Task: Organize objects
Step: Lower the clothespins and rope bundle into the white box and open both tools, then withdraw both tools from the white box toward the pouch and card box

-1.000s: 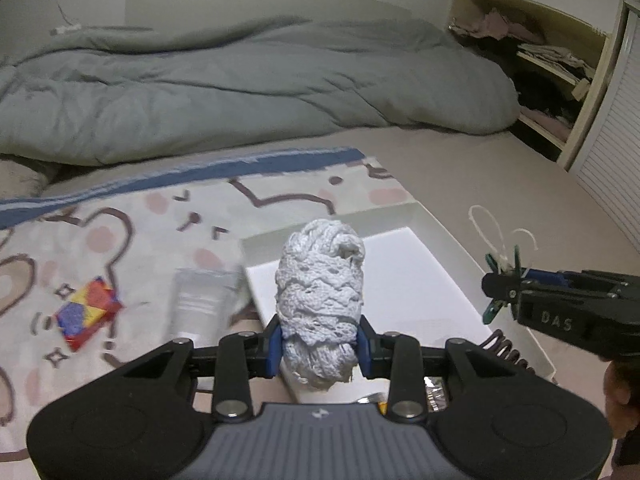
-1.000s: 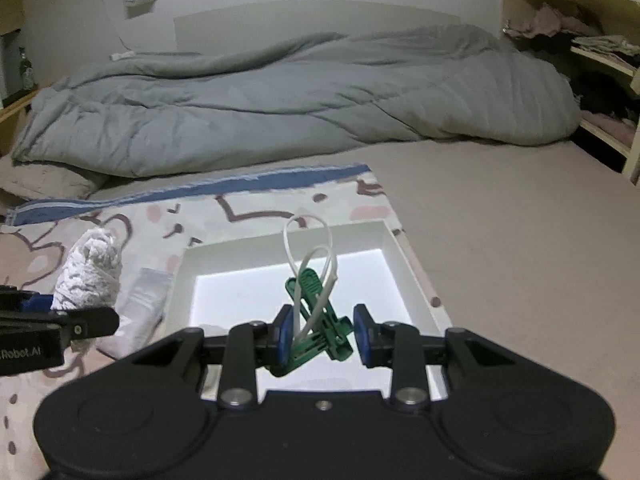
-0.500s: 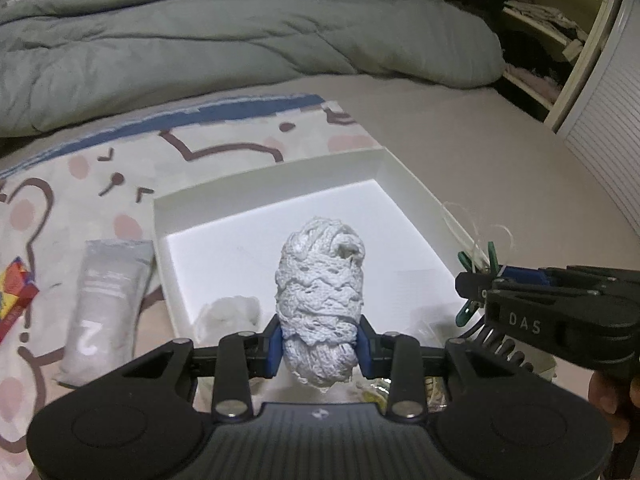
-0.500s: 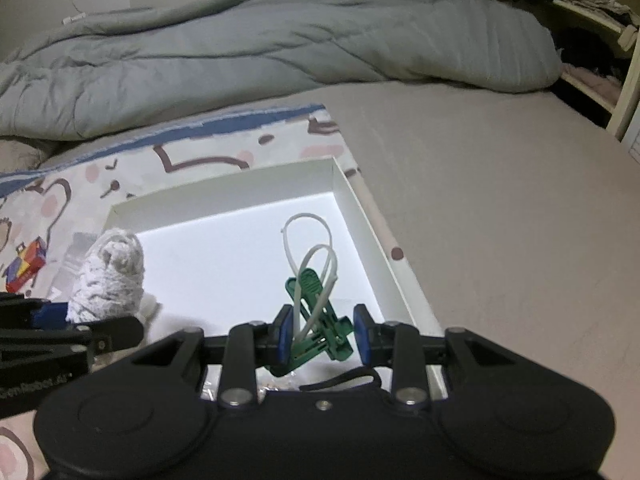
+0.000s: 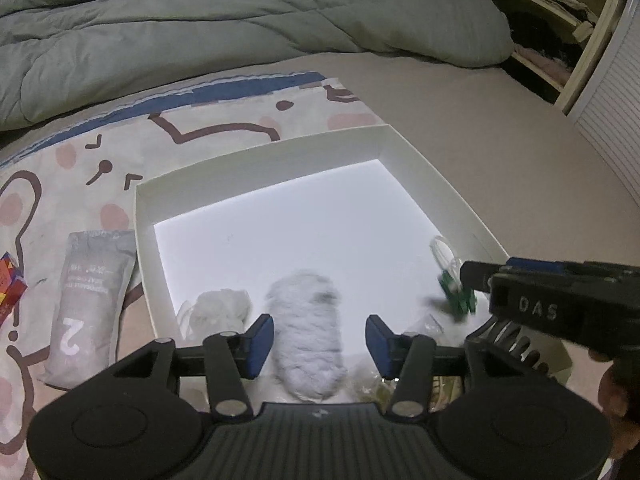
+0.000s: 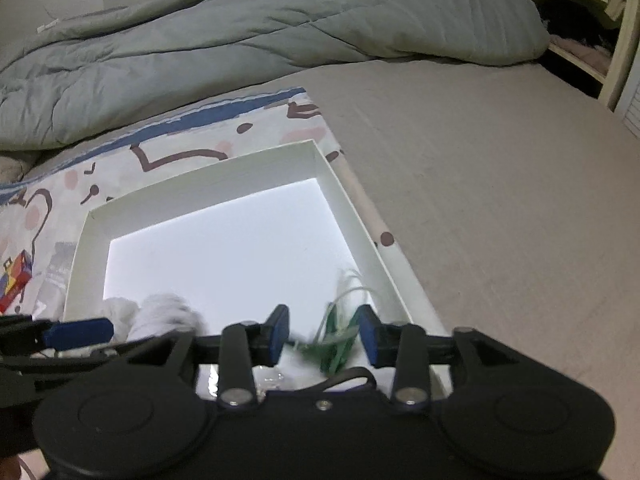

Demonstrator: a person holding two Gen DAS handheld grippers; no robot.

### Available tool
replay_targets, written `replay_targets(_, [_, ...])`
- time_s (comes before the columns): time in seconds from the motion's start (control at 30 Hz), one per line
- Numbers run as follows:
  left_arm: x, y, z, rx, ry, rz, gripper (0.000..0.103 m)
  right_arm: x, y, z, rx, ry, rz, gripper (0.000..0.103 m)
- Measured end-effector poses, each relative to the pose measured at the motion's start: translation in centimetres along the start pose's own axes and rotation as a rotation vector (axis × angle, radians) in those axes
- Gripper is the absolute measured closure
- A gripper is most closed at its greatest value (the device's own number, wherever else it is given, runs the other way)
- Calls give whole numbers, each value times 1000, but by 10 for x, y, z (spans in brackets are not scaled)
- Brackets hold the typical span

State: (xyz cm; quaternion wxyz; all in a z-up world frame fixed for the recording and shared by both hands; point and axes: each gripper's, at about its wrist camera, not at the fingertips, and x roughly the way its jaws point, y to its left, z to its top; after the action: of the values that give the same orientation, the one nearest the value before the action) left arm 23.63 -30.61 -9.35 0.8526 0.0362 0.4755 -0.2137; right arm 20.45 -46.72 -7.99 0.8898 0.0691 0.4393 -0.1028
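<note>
My left gripper [image 5: 320, 338] is open above the near end of the white box [image 5: 260, 156]. The grey-white knitted roll [image 5: 308, 336] is blurred between its jaws, loose from them and dropping into the box. My right gripper [image 6: 323, 336] is open over the box's near right corner [image 6: 372, 252]. The green clip with white cable ties [image 6: 338, 340] is blurred between its jaws, free of the pads; it also shows in the left wrist view [image 5: 456, 296]. A white crumpled cloth [image 5: 218, 310] lies in the box at the near left.
A grey pouch marked 2 [image 5: 88, 304] and a red and blue carton [image 5: 10, 284] lie on the patterned blanket [image 5: 200, 128] left of the box. A grey duvet [image 5: 240, 20] fills the back. Shelves [image 5: 560, 40] stand at right. Small items lie under the grippers.
Both grippers moved forward over the box, then opened. The knitted roll left the left jaws and the green clip left the right jaws; both are falling into the box.
</note>
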Motion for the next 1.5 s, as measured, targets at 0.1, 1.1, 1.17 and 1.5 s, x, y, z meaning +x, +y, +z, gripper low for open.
replay_targets(0.1, [-4,1,0,10,-5,6,51,-3,-2,0,17,-3,17,60])
replay_targets(1.1, [-67,6,-1,20,-58,47,36,-66,6,-5,15,-102,23,57])
replay_targets(1.17, [-73,7,-3,24,-65,53,32,-73,8,-7,9,-114,21,54])
replay_targets(1.5, [-93,18,-15,8,-77,82,10,-97,16,-18,-39,-154,-49,23])
